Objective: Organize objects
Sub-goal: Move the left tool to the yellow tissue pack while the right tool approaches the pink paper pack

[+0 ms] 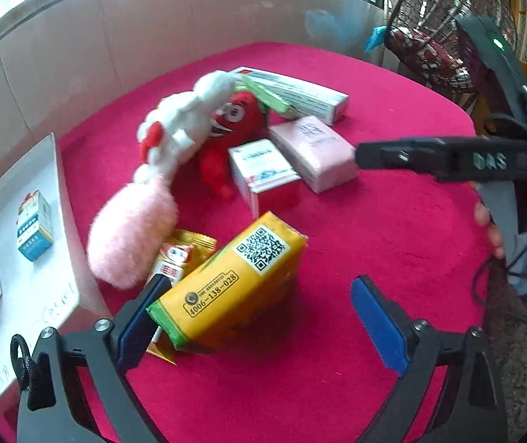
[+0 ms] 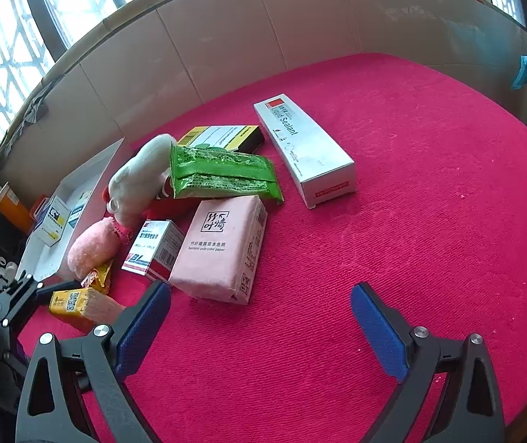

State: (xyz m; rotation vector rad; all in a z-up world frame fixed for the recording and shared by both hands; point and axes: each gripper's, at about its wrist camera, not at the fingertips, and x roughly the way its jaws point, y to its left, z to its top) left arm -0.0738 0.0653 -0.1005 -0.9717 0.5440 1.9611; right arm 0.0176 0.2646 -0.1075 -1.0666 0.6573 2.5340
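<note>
A yellow tissue pack (image 1: 226, 284) with a QR code lies tilted between the fingers of my left gripper (image 1: 261, 282). It is close against the left pad and far from the right one; the jaws stand wide open. My right gripper (image 2: 261, 288) is open over bare red cloth, with nothing between its fingers. Just beyond it lies a pink tissue pack (image 2: 222, 247). Piled behind are a small white and red box (image 2: 156, 247), a green wipes pack (image 2: 222, 173), a long silver sealant box (image 2: 304, 151), a white plush (image 1: 185, 125), a red plush (image 1: 237, 122) and a pink plush (image 1: 134, 236).
A white tray (image 1: 12, 170) at the left edge holds two small boxes (image 1: 34, 229). Yellow sachets (image 1: 182, 254) lie under the pink plush. A beige padded wall rings the red table (image 2: 411, 184). A wire basket (image 1: 440, 29) stands at the far right, and a hand (image 1: 485, 221) grips the right tool.
</note>
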